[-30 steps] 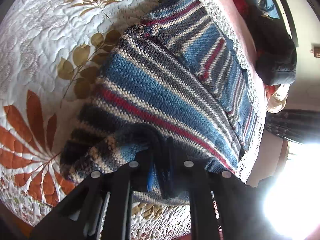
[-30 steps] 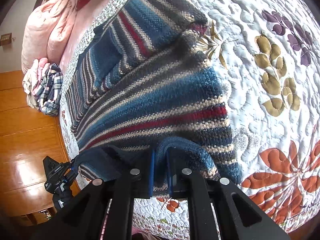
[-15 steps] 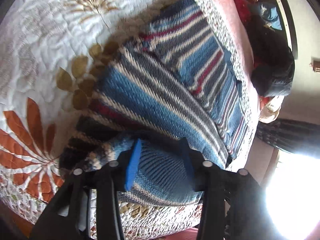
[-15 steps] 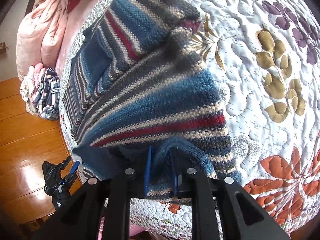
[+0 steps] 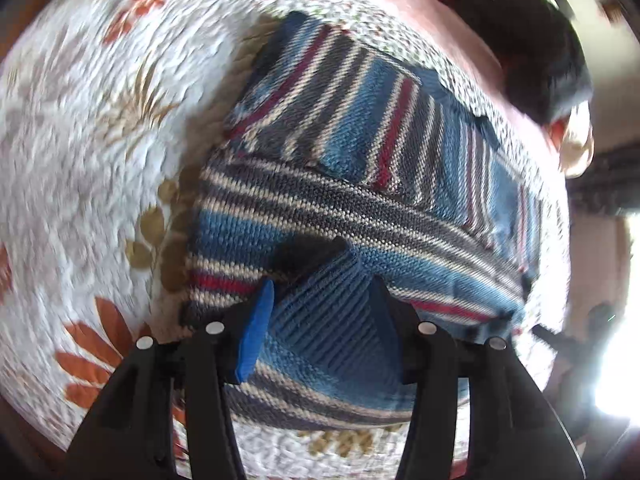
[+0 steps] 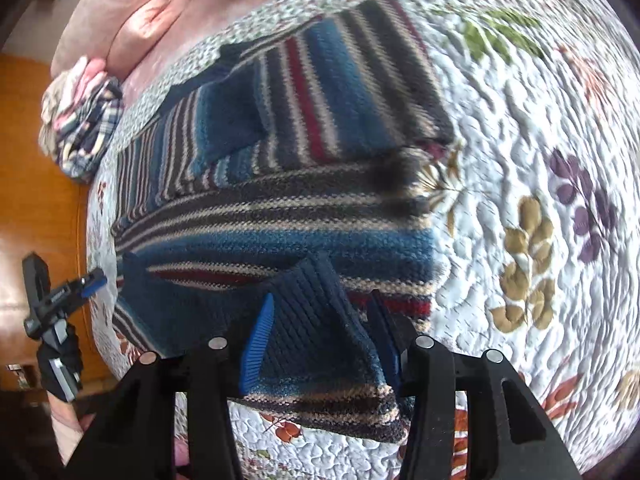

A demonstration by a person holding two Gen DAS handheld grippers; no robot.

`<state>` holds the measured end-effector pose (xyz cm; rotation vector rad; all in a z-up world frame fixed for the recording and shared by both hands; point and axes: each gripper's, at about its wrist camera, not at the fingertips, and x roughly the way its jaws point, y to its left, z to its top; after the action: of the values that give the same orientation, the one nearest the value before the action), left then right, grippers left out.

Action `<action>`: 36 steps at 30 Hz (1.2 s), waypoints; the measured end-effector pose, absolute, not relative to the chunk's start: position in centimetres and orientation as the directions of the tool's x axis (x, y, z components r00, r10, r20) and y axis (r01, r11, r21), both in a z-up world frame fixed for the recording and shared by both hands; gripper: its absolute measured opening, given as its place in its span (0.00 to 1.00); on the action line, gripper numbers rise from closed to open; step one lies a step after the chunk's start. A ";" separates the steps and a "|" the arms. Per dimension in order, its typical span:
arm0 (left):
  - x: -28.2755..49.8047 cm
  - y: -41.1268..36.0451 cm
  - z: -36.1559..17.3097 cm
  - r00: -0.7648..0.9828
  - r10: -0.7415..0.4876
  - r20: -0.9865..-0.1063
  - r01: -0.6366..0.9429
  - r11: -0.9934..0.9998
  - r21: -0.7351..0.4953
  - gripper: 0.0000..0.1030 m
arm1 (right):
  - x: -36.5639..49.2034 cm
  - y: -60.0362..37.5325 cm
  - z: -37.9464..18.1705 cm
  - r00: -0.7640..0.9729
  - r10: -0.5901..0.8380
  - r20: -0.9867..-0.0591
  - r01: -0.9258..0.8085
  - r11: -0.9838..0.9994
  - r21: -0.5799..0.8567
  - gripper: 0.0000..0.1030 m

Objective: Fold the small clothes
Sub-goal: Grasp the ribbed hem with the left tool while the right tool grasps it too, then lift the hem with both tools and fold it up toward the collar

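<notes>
Sweater [image 5: 360, 208] lies on the quilt [image 5: 80, 160] of a bed, partly folded: its striped body runs crosswise in front of both cameras, and the sleeves [image 6: 352, 80] are laid over it on the far side with their stripes running away from the viewer. The near hem edge is turned up onto the body in a ribbed blue flap [image 6: 316, 320].

The left gripper [image 5: 320, 320] has its jaws spread wide with the flap lying between them; no pad presses the knit, so it holds nothing. The right gripper [image 6: 324, 324] is likewise wide open astride its end of the same flap, holding nothing. In the right view the left gripper [image 6: 60, 296] shows off the bed's edge at the left, over the wooden floor [image 6: 32, 140].

The sweater lies straight ahead of both pairs of jaws, its long axis across their line of reach. Each gripper sits at its own end of the near edge, neither plainly nearer to the cloth. The likely next step is to fold the near half forward over the sleeves, which would call for both jaws to close on the edge together and travel away from the person at the same pace. The left view is blurred, so finer detail there cannot be told
</notes>
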<state>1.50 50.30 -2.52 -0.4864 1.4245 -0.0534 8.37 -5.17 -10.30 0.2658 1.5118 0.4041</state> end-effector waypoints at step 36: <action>2.5 45.9 -6.4 0.023 -0.225 -0.974 0.070 0.972 -0.223 0.09 | 9.2 -1.2 -11.2 -0.014 0.382 -0.924 -0.376 0.854 0.359 0.11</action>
<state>2.55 45.89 -6.44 -0.1239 1.5317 -0.2290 9.25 -1.16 -11.17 0.0053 1.4661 0.6008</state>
